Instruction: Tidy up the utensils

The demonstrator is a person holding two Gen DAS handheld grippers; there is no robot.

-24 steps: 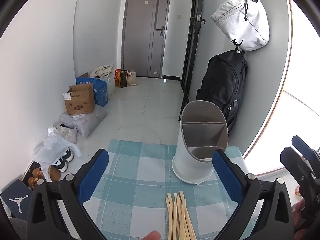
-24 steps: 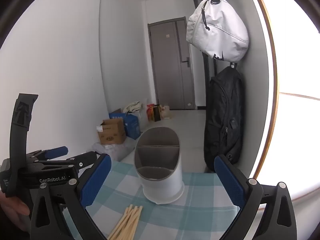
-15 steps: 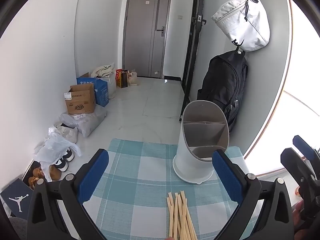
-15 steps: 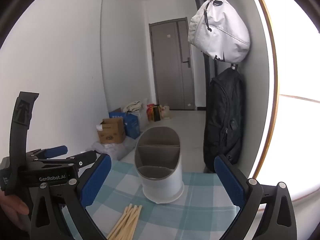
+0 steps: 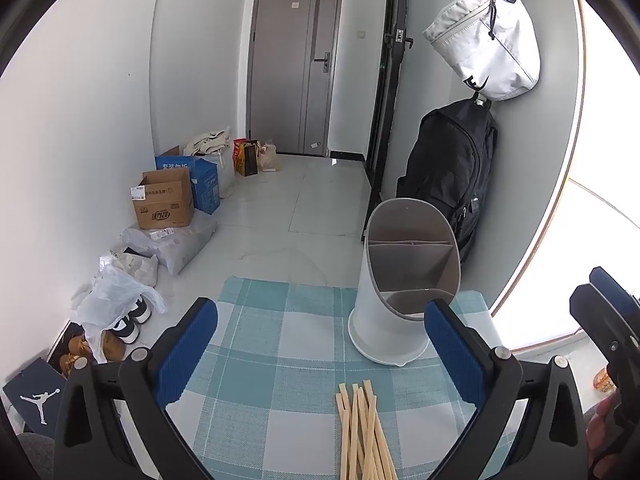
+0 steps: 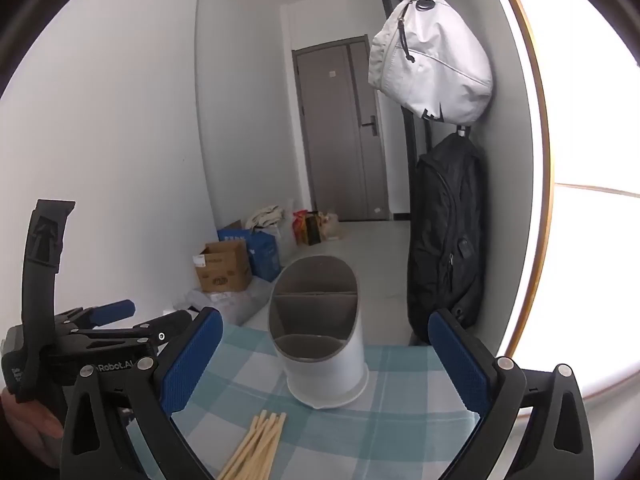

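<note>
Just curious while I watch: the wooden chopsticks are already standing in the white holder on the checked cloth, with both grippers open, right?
Not quite. The chopsticks lie loose on the checked cloth in front of the empty white holder, as the left wrist view shows. Both grippers are open.

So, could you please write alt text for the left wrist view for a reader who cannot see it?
The open left gripper hangs empty over a teal checked tablecloth, above a bundle of wooden chopsticks lying flat in front of an upright white utensil holder with grey compartments. Beyond are a tiled hallway floor, cardboard boxes and a black backpack.
</note>
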